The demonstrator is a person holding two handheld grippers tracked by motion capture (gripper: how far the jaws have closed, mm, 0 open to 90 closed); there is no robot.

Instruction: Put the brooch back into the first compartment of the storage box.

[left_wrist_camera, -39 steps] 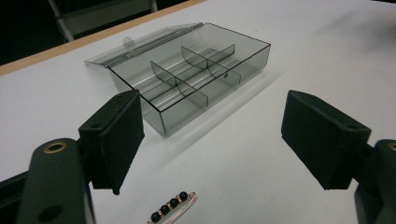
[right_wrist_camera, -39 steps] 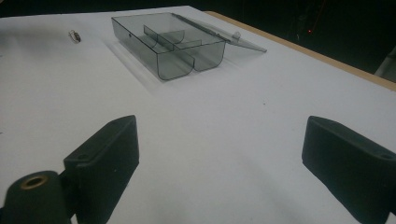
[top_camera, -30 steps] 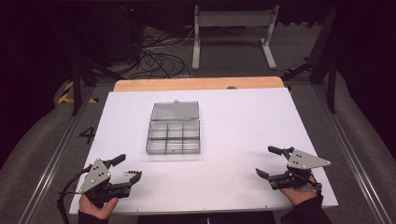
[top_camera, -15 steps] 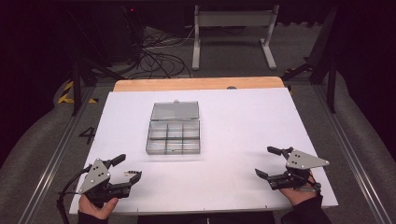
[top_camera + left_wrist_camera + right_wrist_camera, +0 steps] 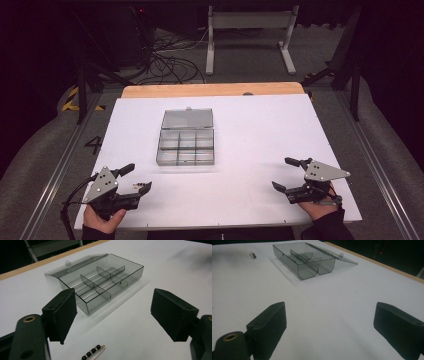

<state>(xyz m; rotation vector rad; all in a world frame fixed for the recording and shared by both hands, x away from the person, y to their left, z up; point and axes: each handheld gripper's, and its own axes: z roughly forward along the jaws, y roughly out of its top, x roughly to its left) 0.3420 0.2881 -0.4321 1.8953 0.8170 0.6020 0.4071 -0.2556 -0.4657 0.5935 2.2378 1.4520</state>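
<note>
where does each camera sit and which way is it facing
High view: above the person's table edge, looking forward and down on the clear box; both hands, left tool, right tool show.
Left gripper view: rides the left tool, facing box and beaded pin; own jaws show.
Right gripper view: rides the right tool, facing box; own jaws show.
All share the box.

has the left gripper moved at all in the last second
No. In the high view the left gripper sits at the same spot near the table's front left corner, at the same offset from the clear compartment box, its fingers open.
</note>
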